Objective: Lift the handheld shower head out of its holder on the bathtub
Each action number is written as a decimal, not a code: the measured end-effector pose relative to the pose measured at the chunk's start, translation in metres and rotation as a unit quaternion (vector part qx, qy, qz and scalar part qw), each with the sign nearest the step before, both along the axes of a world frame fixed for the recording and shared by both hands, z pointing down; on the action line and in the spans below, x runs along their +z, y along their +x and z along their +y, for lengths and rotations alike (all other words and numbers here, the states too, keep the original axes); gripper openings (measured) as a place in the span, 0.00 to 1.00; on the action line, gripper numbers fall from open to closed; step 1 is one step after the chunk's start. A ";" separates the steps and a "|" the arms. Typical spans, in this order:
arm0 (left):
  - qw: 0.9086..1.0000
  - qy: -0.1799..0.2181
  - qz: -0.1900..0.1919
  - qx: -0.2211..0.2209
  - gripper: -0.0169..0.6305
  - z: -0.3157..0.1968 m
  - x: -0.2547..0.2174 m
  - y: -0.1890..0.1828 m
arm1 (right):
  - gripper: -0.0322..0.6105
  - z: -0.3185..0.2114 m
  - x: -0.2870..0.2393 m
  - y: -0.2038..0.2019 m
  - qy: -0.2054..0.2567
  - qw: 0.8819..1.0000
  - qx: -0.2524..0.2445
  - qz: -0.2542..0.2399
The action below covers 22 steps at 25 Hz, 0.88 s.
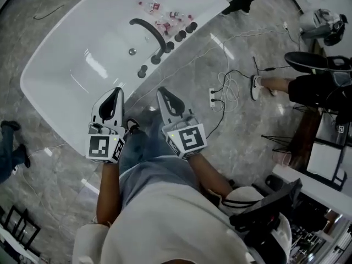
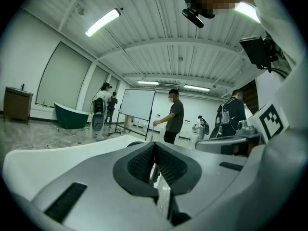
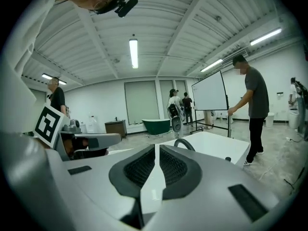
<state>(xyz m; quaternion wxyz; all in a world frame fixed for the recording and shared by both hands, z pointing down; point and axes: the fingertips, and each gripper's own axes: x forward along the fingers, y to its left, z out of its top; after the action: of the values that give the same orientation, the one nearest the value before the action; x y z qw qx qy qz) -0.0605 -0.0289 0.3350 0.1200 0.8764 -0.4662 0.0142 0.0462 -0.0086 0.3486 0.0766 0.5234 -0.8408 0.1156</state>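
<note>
Jaws of left gripper (image 1: 116,92) and right gripper (image 1: 162,92) are sitting together, empty. Well ahead of them, one bathtub (image 1: 71,76) is carrying one arched spout (image 1: 151,29) and roughly five dark fittings (image 1: 169,45). We are guessing the shower head is among these. We should be opening one pair before reaching, then lifting straight up.

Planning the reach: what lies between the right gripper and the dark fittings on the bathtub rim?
In the head view, only grey floor crossed by a thin cable separates the right gripper from the fittings.
</note>
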 end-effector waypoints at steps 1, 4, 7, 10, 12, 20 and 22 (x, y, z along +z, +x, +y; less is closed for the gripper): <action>1.000 0.003 -0.001 -0.004 0.05 -0.006 0.013 0.003 | 0.08 -0.009 0.021 0.004 -0.002 1.000 -0.001 -0.001; 1.000 0.016 -0.009 -0.016 0.05 -0.030 0.060 0.014 | 0.32 -0.047 0.107 0.010 -0.030 1.000 -0.009 0.003; 1.000 0.006 -0.013 -0.019 0.05 -0.065 0.121 0.025 | 0.33 -0.098 0.215 0.013 -0.061 0.998 -0.019 0.029; 0.999 -0.004 -0.016 -0.035 0.05 -0.098 0.171 0.034 | 0.33 -0.142 0.318 0.014 -0.090 0.993 -0.032 0.066; 0.998 -0.002 -0.021 -0.055 0.05 -0.118 0.198 0.036 | 0.33 -0.168 0.373 0.016 -0.103 0.990 -0.038 0.086; 0.998 -0.011 -0.023 -0.066 0.05 -0.154 0.299 0.037 | 0.33 -0.224 0.501 0.012 -0.133 0.985 -0.028 0.107; 0.997 -0.013 -0.022 -0.068 0.05 -0.153 0.314 0.037 | 0.33 -0.228 0.517 0.011 -0.135 0.985 -0.031 0.108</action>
<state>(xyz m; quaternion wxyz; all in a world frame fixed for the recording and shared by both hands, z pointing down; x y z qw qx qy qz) -0.0232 -0.1821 0.6491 0.1220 0.8403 -0.5272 0.0311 0.0570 -0.2365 0.8654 0.2404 0.4917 -0.8199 0.1679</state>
